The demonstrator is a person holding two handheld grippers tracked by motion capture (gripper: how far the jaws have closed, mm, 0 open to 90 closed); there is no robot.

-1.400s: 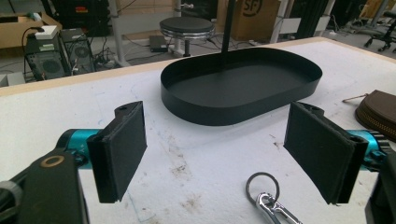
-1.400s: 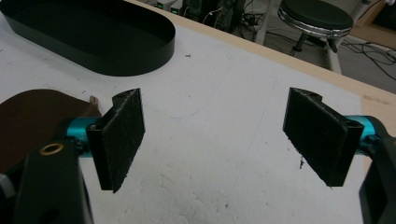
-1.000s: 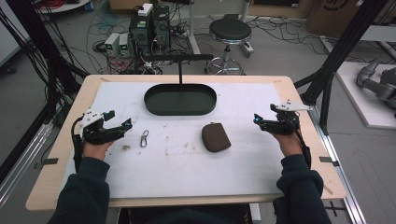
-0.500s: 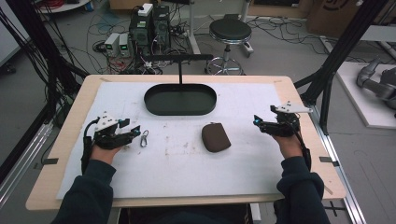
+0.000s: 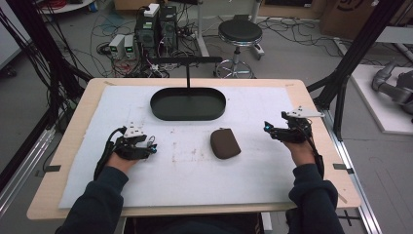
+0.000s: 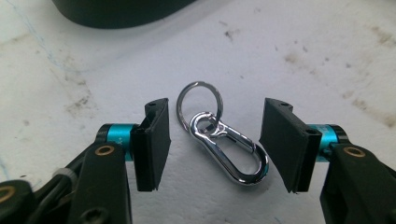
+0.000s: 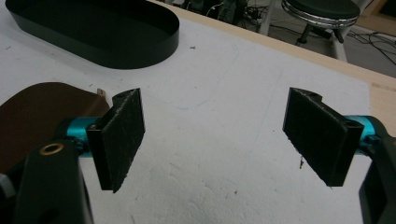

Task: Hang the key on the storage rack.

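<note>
The left gripper (image 6: 215,144) is sitting low over the white mat (image 5: 195,170) with its jaws spread wide, and the silver carabiner clip (image 6: 229,147) is lying flat right between them, touching neither pad. Its key ring (image 6: 200,103) is pointing away toward the black oval tray (image 5: 188,103), which is resting well up the mat. Here is the tricky part: the clip is lying slanted across the gap, not square to the pads, so I am judging that a straight squeeze is risking a spin, with one pad meeting the rounded end first and flicking the shiny metal sideways. It is thin and flat on the mat too, so pads closing too high are likely to slide over it and come up with nothing. The loose ring is adding trouble; catching the ring alone would leave the clip dangling and swinging. Over on the other side, the right gripper (image 7: 215,135) is hovering released, holding nothing, jaws wide apart, with the brown pouch (image 5: 225,143) lying just beside one jaw in the right gripper view. A careless sweep there could be nudging that pouch across the mat.
</note>
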